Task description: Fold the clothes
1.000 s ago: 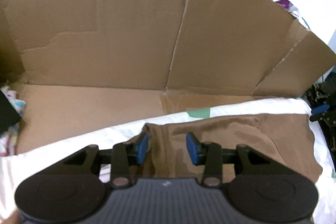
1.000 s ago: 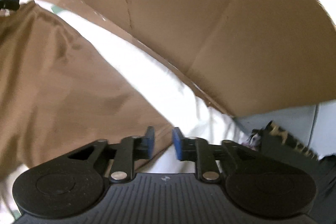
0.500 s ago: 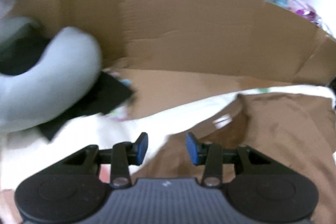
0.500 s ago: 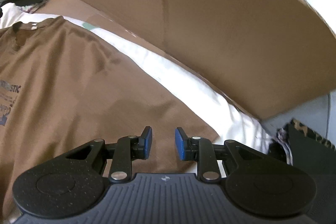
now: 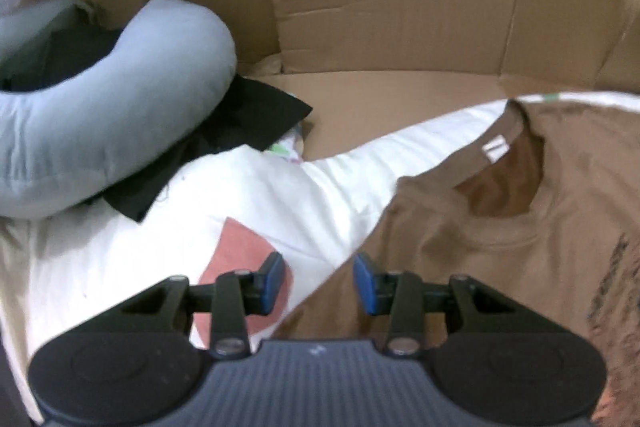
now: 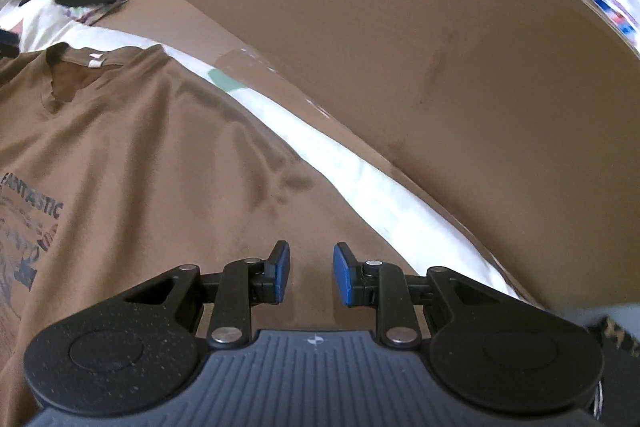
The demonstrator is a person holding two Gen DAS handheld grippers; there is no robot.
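Note:
A brown T-shirt (image 5: 500,227) with a dark print lies flat, front up, on a white sheet (image 5: 280,195). Its collar and white label show at upper right in the left wrist view. My left gripper (image 5: 319,281) hovers open over the shirt's left shoulder edge, where brown cloth meets the sheet; nothing is between its blue pads. In the right wrist view the same T-shirt (image 6: 160,167) fills the left and middle, print reading "FANTASTIC". My right gripper (image 6: 311,277) is open above the shirt's right side, near its edge, holding nothing.
Tall cardboard walls (image 5: 400,7) (image 6: 400,47) ring the sheet at the back. A grey neck pillow (image 5: 100,87) lies on black cloth (image 5: 240,123) at the left. A pink patch (image 5: 244,255) marks the sheet beside the left gripper.
The left gripper has swung left from the shirt's far hem to its left shoulder; pillow and collar came into view. The right gripper has slid from the shirt's edge to over the cloth. Both stayed open.

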